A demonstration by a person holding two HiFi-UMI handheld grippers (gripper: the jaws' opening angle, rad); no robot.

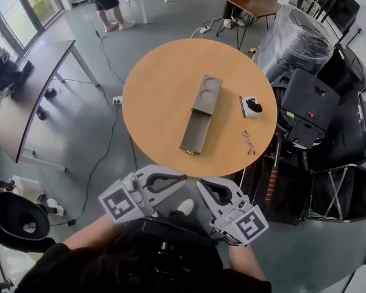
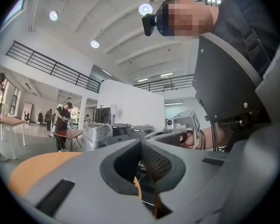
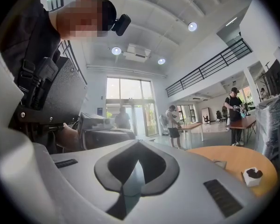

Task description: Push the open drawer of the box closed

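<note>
Left gripper (image 1: 177,177): jaws closed tip to tip, gripping nothing, held just short of the round table's (image 1: 147,124) near rim. Bare tabletop lies ahead, up to the drawer (image 1: 195,133), which is pulled out toward both grippers with a plain grey interior. Beyond it sits the grey box (image 1: 207,92). Right gripper (image 1: 204,188): jaws likewise closed, gripping nothing.

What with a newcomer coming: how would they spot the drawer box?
Find the round wooden table mid-floor. Near its centre lies the box, long and grey, its drawer pulled out toward the camera wearer. The white block and glasses beside it are far smaller.
</note>
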